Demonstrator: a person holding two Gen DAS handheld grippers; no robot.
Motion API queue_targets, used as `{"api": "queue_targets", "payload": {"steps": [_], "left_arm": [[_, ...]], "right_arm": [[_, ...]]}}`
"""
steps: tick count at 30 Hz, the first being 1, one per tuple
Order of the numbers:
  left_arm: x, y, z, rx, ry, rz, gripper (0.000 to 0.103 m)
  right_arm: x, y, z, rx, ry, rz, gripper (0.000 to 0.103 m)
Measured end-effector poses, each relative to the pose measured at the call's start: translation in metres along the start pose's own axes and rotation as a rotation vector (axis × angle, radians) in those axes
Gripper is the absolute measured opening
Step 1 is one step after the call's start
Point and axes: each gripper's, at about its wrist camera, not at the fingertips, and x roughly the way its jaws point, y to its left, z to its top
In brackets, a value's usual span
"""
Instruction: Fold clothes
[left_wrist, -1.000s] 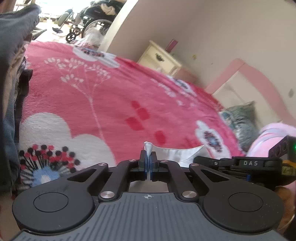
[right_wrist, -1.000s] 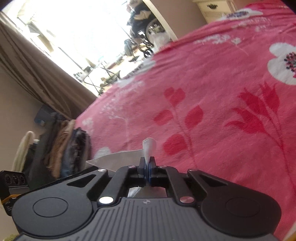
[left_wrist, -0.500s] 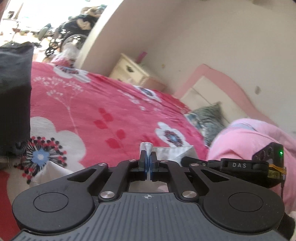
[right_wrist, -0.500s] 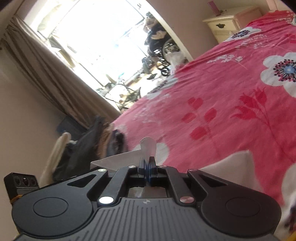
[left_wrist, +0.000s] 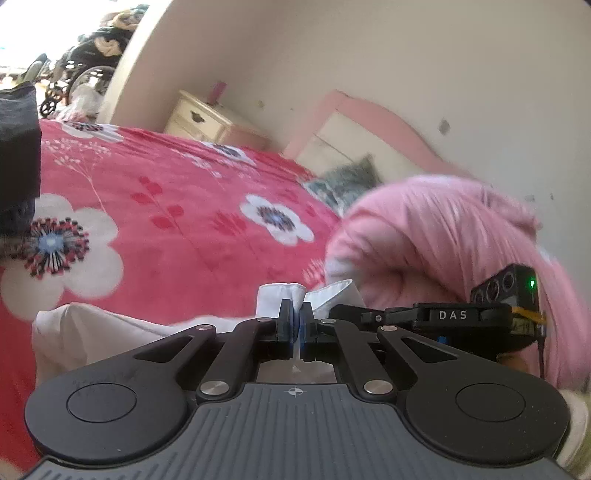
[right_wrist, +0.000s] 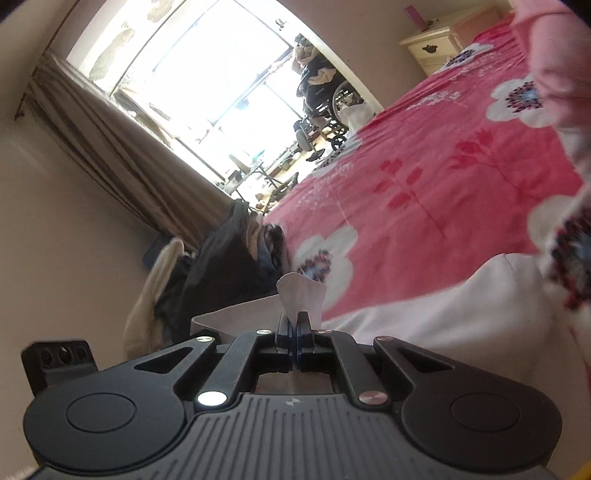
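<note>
A white garment lies on the red flowered bedspread, and both grippers pinch its edge. My left gripper is shut on a fold of the white cloth that sticks up between its pads. In the right wrist view my right gripper is shut on another peak of the same white garment, whose body spreads to the right over the bedspread. The right gripper's body shows beside the left one. Most of the garment is hidden under the grippers.
A pile of dark clothes stands at the bed's edge, also seen as dark cloth at far left. A pink bundle, a grey pillow, the pink headboard, a cream nightstand and a wheelchair are around.
Both grippers have swept across the bed and lifted a little, dragging the white garment along. The pink bundle and headboard have come closer; more white cloth now shows.
</note>
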Motion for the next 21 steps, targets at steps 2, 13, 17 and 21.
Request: {"api": "queue_targets", "payload": {"steps": [2,13,17,21], "left_arm": [[-0.006,-0.011,-0.015,0.033,0.021,-0.007,0.001],[-0.025,-0.054,-0.097,0.236,0.155,-0.011,0.001],[-0.026,-0.065,-0.124,0.336,0.210,-0.007,0.001],[-0.027,-0.073,-0.149,0.449,0.265,-0.002,0.001]], "right_arm": [[-0.014,0.003,-0.018,-0.015,0.013,-0.004,0.002],[-0.057,0.007,-0.102,-0.134,0.169,-0.064,0.002],[-0.062,0.015,-0.126,-0.241,0.244,-0.099,0.003],[-0.064,0.025,-0.149,-0.387,0.320,-0.146,0.003]]}}
